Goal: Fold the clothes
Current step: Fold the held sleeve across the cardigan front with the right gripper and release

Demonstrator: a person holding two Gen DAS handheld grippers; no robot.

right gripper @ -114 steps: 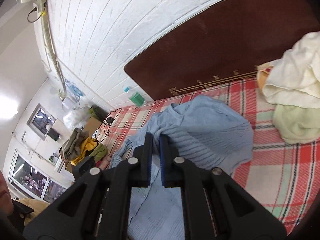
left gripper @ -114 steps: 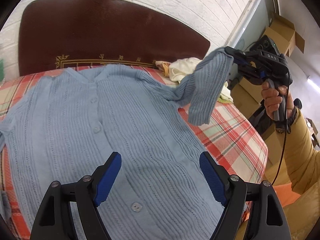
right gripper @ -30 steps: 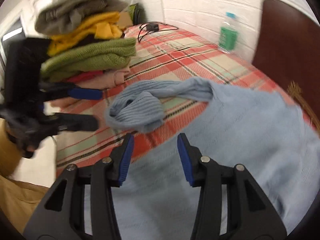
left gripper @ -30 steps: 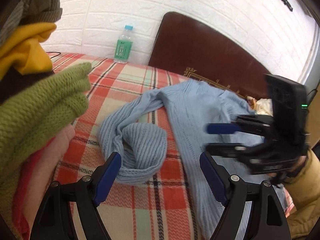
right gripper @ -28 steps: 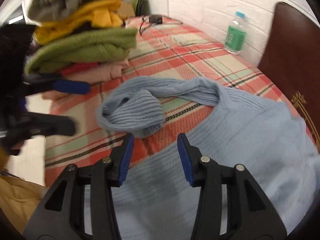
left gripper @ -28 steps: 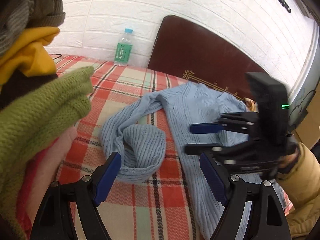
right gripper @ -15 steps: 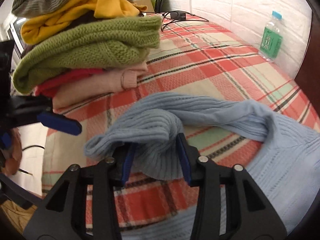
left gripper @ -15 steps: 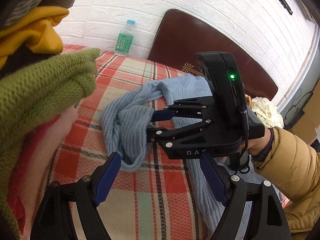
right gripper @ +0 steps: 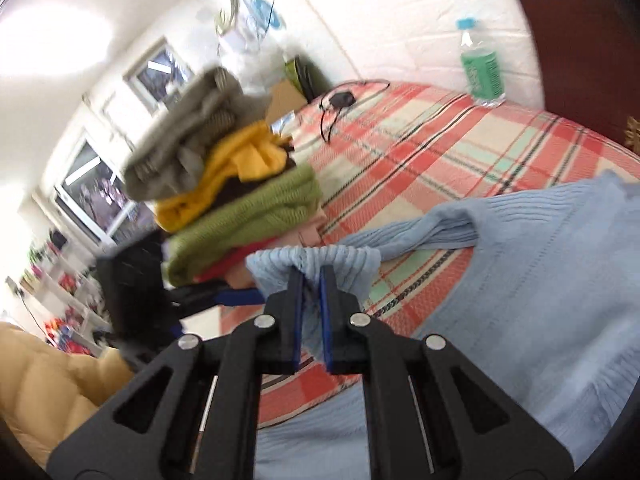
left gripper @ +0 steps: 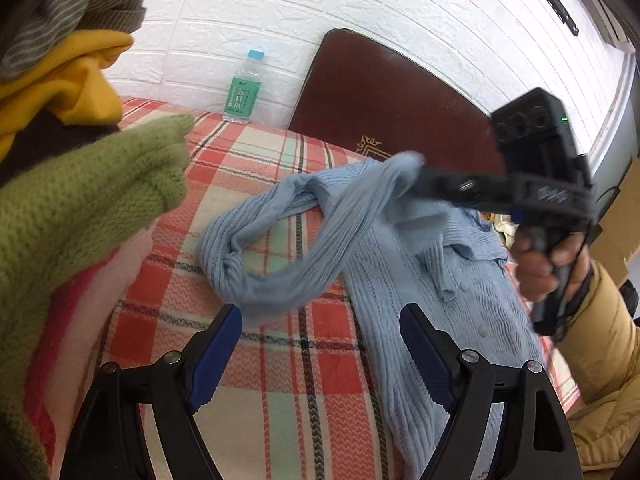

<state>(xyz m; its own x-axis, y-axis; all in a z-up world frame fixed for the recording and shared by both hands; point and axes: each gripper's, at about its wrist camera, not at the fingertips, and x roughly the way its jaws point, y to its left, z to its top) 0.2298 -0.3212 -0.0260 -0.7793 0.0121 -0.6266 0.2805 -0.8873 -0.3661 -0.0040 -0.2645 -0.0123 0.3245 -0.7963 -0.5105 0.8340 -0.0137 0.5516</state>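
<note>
- My right gripper (right gripper: 310, 280) is clamped on the cuff of the pale blue ribbed knit cardigan (left gripper: 452, 280), the sleeve (left gripper: 320, 248) trailing from its jaws back to the body on the red plaid bedspread (left gripper: 256, 160).
- My left gripper (left gripper: 320, 344) has its jaws apart and empty, the sleeve's loop just ahead of them.
- I judge the fold barely begun: this sleeve needs laying across the chest, and the body is unfolded.
- A stack of folded knitwear (right gripper: 240, 192) suggests other garments are done.
- Only the left view shows the buttoned front; only the right view shows the pinch.
</note>
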